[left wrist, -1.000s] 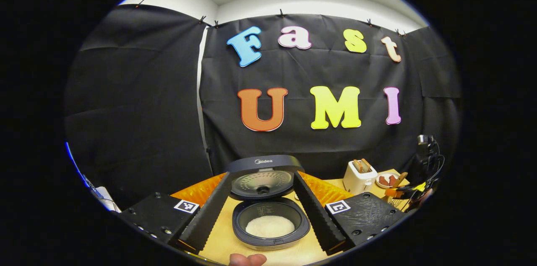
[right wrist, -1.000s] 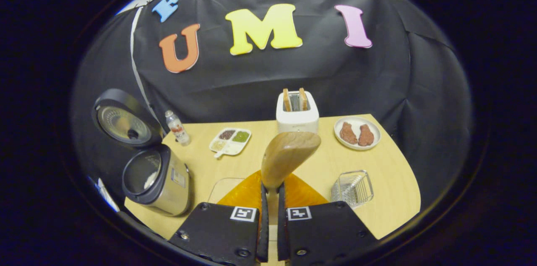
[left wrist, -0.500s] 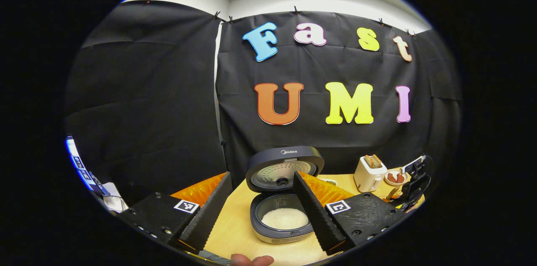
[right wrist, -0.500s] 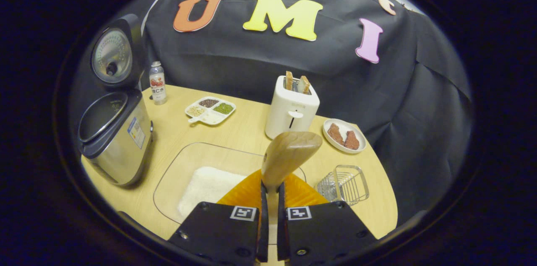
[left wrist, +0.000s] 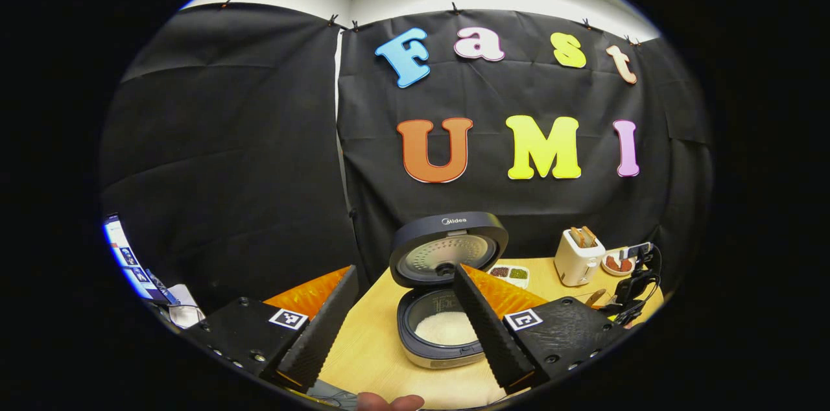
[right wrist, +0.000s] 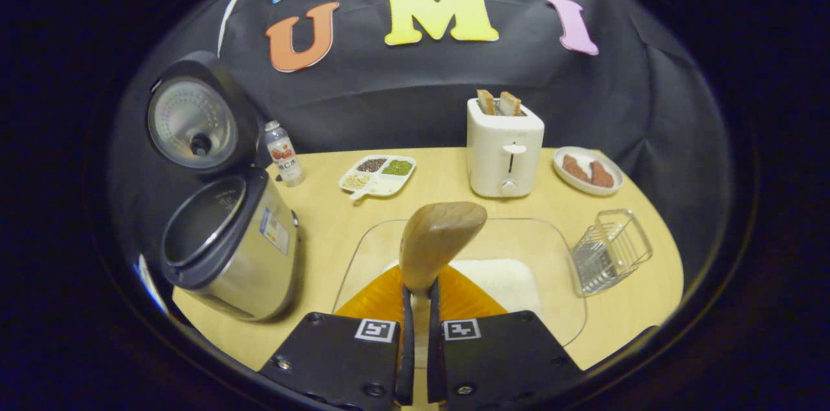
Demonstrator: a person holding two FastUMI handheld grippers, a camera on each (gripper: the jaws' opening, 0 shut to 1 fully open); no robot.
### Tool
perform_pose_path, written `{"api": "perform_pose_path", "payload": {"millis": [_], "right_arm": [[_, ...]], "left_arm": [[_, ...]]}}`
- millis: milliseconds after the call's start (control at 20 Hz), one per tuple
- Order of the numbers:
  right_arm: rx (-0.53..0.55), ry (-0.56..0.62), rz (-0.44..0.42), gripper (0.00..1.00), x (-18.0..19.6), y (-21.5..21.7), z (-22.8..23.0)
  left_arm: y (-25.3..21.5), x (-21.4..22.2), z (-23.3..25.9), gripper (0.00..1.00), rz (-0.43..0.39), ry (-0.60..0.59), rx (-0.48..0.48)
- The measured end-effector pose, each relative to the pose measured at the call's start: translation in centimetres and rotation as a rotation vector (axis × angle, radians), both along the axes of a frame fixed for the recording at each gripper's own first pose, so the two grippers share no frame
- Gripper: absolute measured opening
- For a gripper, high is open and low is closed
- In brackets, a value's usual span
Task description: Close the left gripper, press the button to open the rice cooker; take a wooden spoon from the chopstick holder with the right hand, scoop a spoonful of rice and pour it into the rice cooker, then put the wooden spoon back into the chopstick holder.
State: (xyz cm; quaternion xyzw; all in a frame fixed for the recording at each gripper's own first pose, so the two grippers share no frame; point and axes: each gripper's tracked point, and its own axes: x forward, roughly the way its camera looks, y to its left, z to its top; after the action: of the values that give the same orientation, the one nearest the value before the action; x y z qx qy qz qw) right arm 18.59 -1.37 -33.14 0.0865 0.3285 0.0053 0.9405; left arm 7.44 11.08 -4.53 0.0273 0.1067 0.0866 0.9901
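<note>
Rice cooker (left wrist: pixel 447 297) stood on the wooden table (left wrist: pixel 363 359) with its lid (left wrist: pixel 449 247) raised upright, and white rice lay in the bottom of its pot. In the left gripper view the lid's top edge carried the word "Midea"; a small sticker on the cooker's steel side in the right gripper view (right wrist: pixel 230 246) was too small to read. The left gripper (left wrist: pixel 405 323) had its two black ribbed fingers spread wide apart, holding nothing, with the cooker between and beyond them; a fingertip showed at the bottom edge. The right gripper (right wrist: pixel 419 327) had its fingers closed on the handle of the wooden spoon (right wrist: pixel 436 244), whose bowl stood up above a clear glass dish (right wrist: pixel 551 255) of rice, partly hidden behind the gripper. The right gripper view also took in a small bottle (right wrist: pixel 283 153) with an illegible label, a divided tray of grains (right wrist: pixel 378 174), a white toaster (right wrist: pixel 504 146) holding two slices, a plate (right wrist: pixel 587 171) with two brown pieces, and a wire chopstick holder (right wrist: pixel 611 249) at the table's right edge. In the left gripper view the toaster (left wrist: pixel 579 257) and plate (left wrist: pixel 619 262) were tiny at the far right, beside a dark device with cables that was hard to make out.
</note>
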Motion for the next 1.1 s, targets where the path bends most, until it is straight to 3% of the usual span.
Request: {"api": "perform_pose_path", "payload": {"millis": [250, 500, 900, 1100], "right_arm": [[0.35, 0.092, -0.111, 0.14, 0.1, -0.5, 0.0], [0.565, 0.141, -0.227, 0.13, 0.1, -3.6, -0.6], [0.744, 0.062, -0.306, 0.13, -0.5, -9.6, 4.3], [0.746, -0.004, -0.303, 0.13, -0.7, -11.3, 8.8]], "left_arm": [[-0.8, -0.1, 0.0, 0.95, 0.005, -0.003, -0.006], [-2.9, 0.7, 0.4, 0.95, -0.02, -0.012, -0.01], [-6.4, 2.5, 0.3, 0.95, -0.074, -0.012, -0.027], [-7.4, 2.7, 0.3, 0.95, -0.096, -0.033, -0.025]]}}
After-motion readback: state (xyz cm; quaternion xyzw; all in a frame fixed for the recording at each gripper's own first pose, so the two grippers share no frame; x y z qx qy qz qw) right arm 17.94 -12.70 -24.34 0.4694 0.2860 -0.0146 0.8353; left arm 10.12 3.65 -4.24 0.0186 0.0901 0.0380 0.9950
